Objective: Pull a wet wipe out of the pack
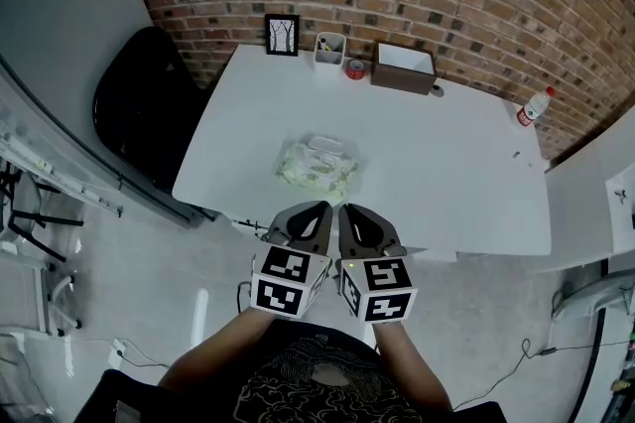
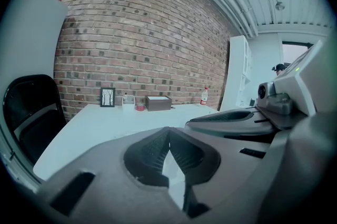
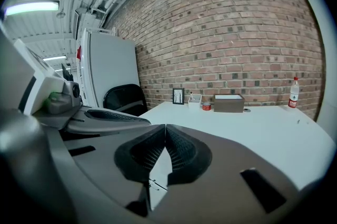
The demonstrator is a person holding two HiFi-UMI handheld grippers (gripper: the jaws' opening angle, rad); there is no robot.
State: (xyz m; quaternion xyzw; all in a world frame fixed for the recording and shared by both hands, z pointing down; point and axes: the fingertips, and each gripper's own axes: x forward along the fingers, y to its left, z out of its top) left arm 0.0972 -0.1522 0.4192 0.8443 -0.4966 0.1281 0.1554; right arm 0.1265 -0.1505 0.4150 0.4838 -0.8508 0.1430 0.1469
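A wet wipe pack in pale green wrap with a white lid lies on the white table, toward its near edge. Both grippers hover side by side short of the table's near edge, in front of the pack and apart from it. My left gripper is shut, its jaw tips touching with nothing between them. My right gripper is shut and empty too. In the left gripper view the left gripper hides the pack; the right gripper does the same in the right gripper view.
Along the brick wall stand a small framed picture, a white holder, a red tape roll and a brown box. A bottle stands at the far right. A black chair is left of the table.
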